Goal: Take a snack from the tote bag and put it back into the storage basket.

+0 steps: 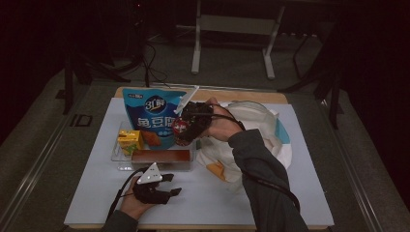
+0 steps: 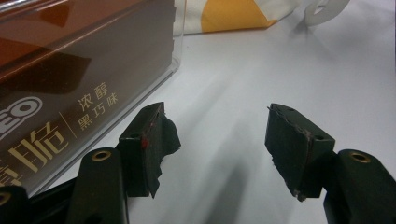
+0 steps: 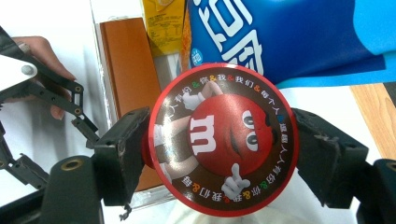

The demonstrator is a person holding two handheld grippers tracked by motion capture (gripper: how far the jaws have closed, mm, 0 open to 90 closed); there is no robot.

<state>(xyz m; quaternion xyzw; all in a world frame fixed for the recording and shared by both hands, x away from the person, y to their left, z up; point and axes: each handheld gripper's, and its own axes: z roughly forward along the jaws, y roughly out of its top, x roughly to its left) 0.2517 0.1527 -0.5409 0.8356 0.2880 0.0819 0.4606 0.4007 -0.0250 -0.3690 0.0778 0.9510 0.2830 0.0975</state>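
M&M's tub [image 3: 223,140], clamped in our right gripper [image 3: 219,154], hovers above clear tray [image 1: 117,153], not yet placed; left gripper [image 2: 212,149] open, idle.

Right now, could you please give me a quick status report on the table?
Right hand-held gripper shut on M&M's tub, above clear tray. Left hand-held gripper open, empty. Blue snack bag close behind.
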